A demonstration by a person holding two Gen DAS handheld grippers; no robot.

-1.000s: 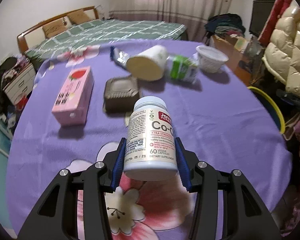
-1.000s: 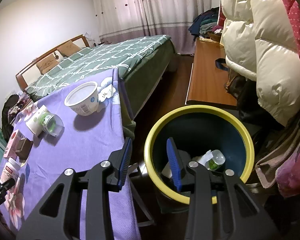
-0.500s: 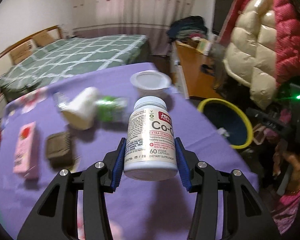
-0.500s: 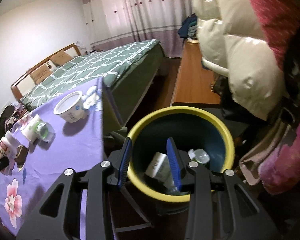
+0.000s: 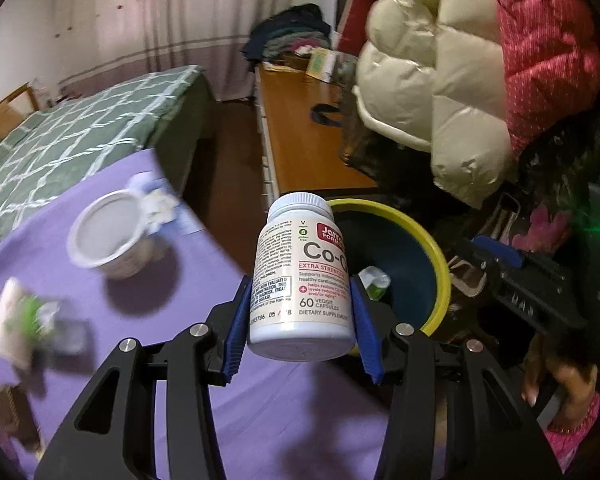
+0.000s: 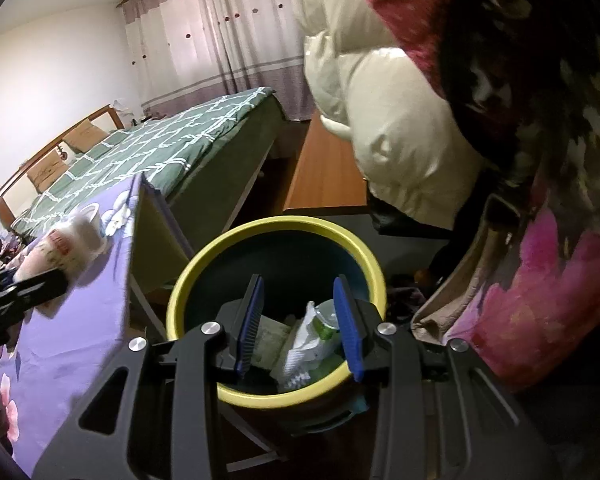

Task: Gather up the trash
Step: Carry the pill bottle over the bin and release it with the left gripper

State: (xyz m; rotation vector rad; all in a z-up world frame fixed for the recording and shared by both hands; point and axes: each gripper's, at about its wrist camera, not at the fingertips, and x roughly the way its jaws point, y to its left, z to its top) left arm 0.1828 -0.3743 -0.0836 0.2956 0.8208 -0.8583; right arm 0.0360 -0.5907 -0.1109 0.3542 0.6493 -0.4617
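My left gripper [image 5: 300, 308] is shut on a white supplement bottle [image 5: 300, 272] with a red-and-white label, held upright above the right edge of the purple flowered tablecloth [image 5: 300, 420]. Just beyond the bottle stands a dark bin with a yellow rim [image 5: 440, 264], some trash in its bottom. In the right wrist view my right gripper [image 6: 298, 312] hangs open over that bin [image 6: 276, 222], nothing between its blue pads [image 6: 346, 320]. Below it lie white and green wrappers [image 6: 308, 344]. The held bottle [image 6: 64, 248] shows blurred at the left.
A white cup [image 5: 108, 236] and a blurred green-and-white packet [image 5: 28, 320] remain on the table. Cream and red padded coats [image 5: 460, 80] hang close over the bin. A wooden bench [image 5: 300, 128] and a green bed [image 5: 80, 140] lie behind. A person's hand [image 5: 560, 384] holds the right gripper.
My left gripper swung right with the bottle, from over the table's middle to its edge by the bin. My right gripper shifted further over the bin, still open.
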